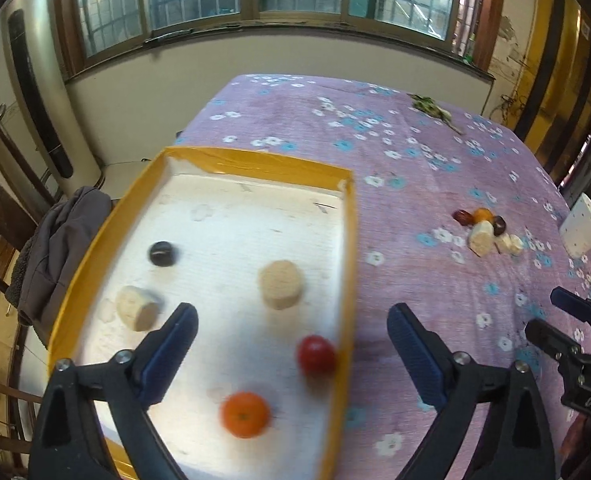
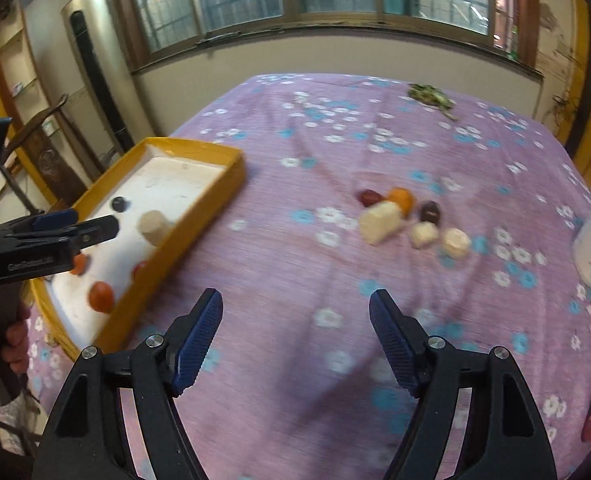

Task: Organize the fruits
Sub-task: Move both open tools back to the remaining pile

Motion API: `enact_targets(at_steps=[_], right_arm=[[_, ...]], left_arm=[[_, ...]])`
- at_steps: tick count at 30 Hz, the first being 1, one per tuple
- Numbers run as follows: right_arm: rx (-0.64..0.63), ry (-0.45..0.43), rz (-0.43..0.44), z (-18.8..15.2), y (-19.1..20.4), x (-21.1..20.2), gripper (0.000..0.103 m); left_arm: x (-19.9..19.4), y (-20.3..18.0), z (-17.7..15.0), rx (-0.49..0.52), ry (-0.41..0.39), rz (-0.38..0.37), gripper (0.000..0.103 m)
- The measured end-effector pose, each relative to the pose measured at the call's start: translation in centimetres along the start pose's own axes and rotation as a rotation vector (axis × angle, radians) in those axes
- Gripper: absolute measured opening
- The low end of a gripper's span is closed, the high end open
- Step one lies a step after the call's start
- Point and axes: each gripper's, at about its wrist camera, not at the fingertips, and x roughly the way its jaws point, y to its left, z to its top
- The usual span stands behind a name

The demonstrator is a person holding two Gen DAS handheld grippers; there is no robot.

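Both the left gripper point(image 1: 291, 356) and the right gripper point(image 2: 295, 344) stand apart, holding nothing. The tray point(image 1: 349, 280) has 5 pieces; the pile point(image 2: 407, 220) at centre-right (perhaps 6, blurred) comes next.

Tray point(image 1: 347, 240) sits at table's left edge, on the cloth point(image 1: 415, 184); five fruit pieces point(image 1: 281, 290) lie spread inside it. Loose pile of pieces point(image 2: 407, 216) lies on cloth well right of tray. Leafy sprig point(image 2: 431, 96) far back.

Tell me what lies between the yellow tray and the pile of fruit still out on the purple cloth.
Nothing: in the right wrist view only bare purple flowered cloth separates the yellow-rimmed tray from the small fruit pile.
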Motion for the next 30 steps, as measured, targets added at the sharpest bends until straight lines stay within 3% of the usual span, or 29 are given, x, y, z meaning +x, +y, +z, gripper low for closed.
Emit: enact_targets(at_steps=[6,12,16,22,26,30], right_arm=[[0.022,0.017,-0.106,-0.8,-5.6,0.5,0.076],[0.065,-0.013,-0.006,0.9,-9.0,2.0,0.076],[0.010,-0.003,-0.032,2.0,-9.7,4.2,0.076],[0.013,0.018,0.030,2.6,-12.4,6.6,0.067],[-0.048,0.040,0.059,2.7,-12.5,7.7,0.053],[-0.091,0.046,0.073,2.8,-12.6,8.4,0.050]], left_arm=[[0.4,-5.8,0.0,0.087,-0.006,0.005,0.102],[0.3,-9.8,0.5,0.157,-0.073,0.009,0.103],[1.2,-11.9,0.8,0.224,-0.068,0.053,0.103],[2.7,-13.4,1.4,0.234,-0.027,0.033,0.103],[3.8,-14.9,1.6,0.272,-0.007,0.119,0.103],[4.2,-16.5,1.9,0.309,-0.012,0.064,0.103]])
